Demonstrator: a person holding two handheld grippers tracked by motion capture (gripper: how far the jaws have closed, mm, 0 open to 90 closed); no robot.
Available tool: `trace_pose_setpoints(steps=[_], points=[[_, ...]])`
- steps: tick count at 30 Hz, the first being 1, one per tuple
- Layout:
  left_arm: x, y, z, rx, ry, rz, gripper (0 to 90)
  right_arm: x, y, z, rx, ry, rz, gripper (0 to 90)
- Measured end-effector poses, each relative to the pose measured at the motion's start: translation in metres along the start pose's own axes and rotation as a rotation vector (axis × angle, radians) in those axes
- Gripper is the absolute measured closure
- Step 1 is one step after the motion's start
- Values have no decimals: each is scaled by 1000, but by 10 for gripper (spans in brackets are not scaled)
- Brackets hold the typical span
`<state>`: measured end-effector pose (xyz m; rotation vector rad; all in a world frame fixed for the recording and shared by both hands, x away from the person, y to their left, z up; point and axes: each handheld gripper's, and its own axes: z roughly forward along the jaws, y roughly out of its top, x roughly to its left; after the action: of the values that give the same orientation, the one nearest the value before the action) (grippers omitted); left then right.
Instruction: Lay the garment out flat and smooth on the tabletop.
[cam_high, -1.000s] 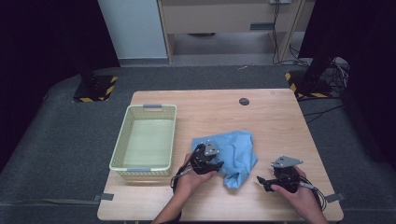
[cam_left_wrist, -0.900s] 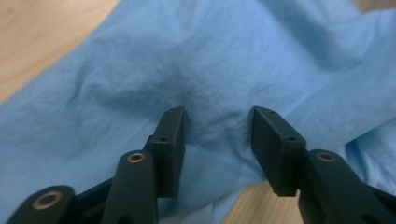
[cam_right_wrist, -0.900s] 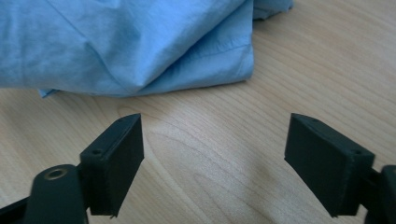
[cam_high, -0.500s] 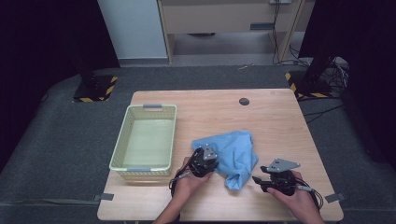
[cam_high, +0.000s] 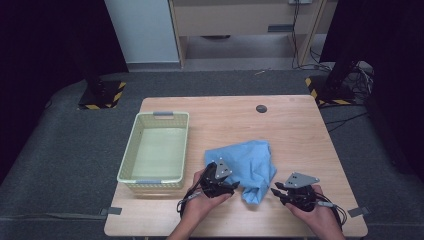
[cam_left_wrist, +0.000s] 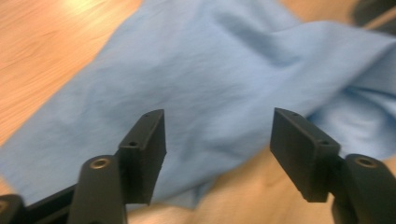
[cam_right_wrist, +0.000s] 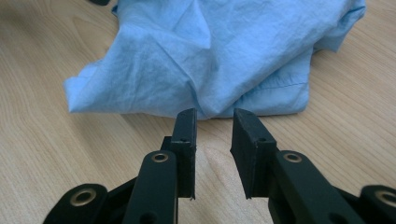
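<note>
Wooden table (cam_high: 295, 125) on grey carpet, dark surround, cabinet at back. Blue cloth (cam_high: 247, 165) lies crumpled on the near middle of the table, right of the pale basket (cam_high: 131, 155), which looks empty. Left gripper (cam_high: 233, 185) sits at the cloth's near-left edge, jaws spread wide with fabric between and under them, nothing pinched yet; in the left gripper view the cloth (cam_left_wrist: 196, 79) spans the whole gap, so it looks lined up to grab that edge. Right gripper (cam_high: 275, 190) is just beside the cloth's near corner, not touching, jaws parted a little and empty; in the right gripper view they aim at a low fold of the cloth (cam_right_wrist: 219, 60). Probably both are set to pinch the near hem for a lift or fold (judgement only). Small dark disc (cam_high: 261, 108) on the far table, can't tell what it is. Cloth's folded-under layers are hidden, and the person's forearms are cut off at the bottom edge
</note>
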<state>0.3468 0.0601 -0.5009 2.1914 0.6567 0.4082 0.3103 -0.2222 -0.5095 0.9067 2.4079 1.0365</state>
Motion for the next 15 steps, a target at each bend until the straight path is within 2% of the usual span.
trace_pose_setpoints(steps=[2, 5, 9, 12, 13, 15], points=[[-7, 2, 2, 5, -18, 35, 315, -1, 0, 0, 0, -3, 3, 705], [-14, 3, 8, 14, -45, 67, 287, -2, -1, 1, 3, -3, 12, 675], [-17, 2, 22, 39, -46, 84, 283, -1, -4, 2, 10, -2, 14, 646], [-18, 3, 32, 71, -30, 132, 414, 0, -5, -3, 2, -3, 17, 656], [-19, 3, 35, 82, -24, 143, 489, 0, -6, -4, 4, 0, 21, 666], [-18, 5, 38, 77, -25, 123, 597, -1, -9, -6, 10, 0, 26, 691]])
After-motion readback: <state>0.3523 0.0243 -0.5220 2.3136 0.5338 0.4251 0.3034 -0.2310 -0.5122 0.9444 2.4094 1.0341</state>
